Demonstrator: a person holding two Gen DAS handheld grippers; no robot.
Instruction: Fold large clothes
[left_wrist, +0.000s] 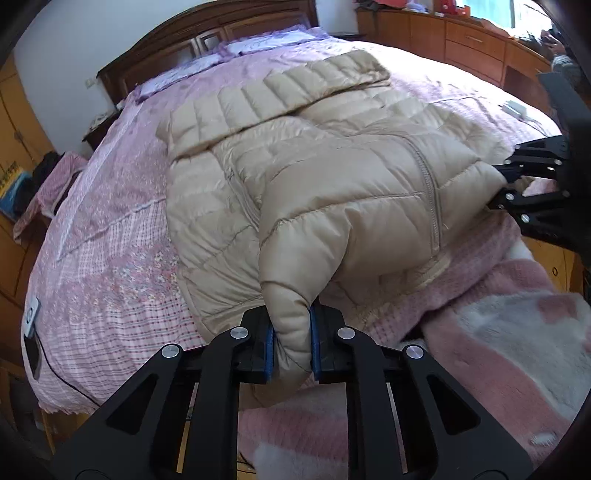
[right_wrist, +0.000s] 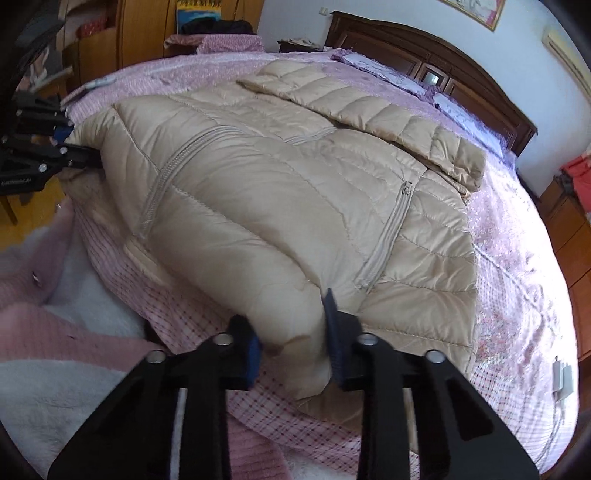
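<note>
A beige quilted down jacket (left_wrist: 325, 177) lies on the bed, a sleeve folded across its upper part; it also shows in the right wrist view (right_wrist: 280, 192). My left gripper (left_wrist: 291, 347) is shut on a bunched corner of the jacket's lower edge. My right gripper (right_wrist: 291, 343) has its jaws around another bunch of the jacket's edge, with a wider gap; blur hides whether the pads press it. Each gripper shows in the other's view, the right gripper (left_wrist: 517, 184) at the jacket's side and the left gripper (right_wrist: 66, 147) likewise.
The bed has a pink patterned cover (left_wrist: 110, 229) and a dark wooden headboard (right_wrist: 443, 55). A pink and white fluffy blanket (left_wrist: 480, 332) lies at the near edge. Wooden cabinets (left_wrist: 461, 40) line the wall. A white charger (right_wrist: 561, 376) lies on the bed.
</note>
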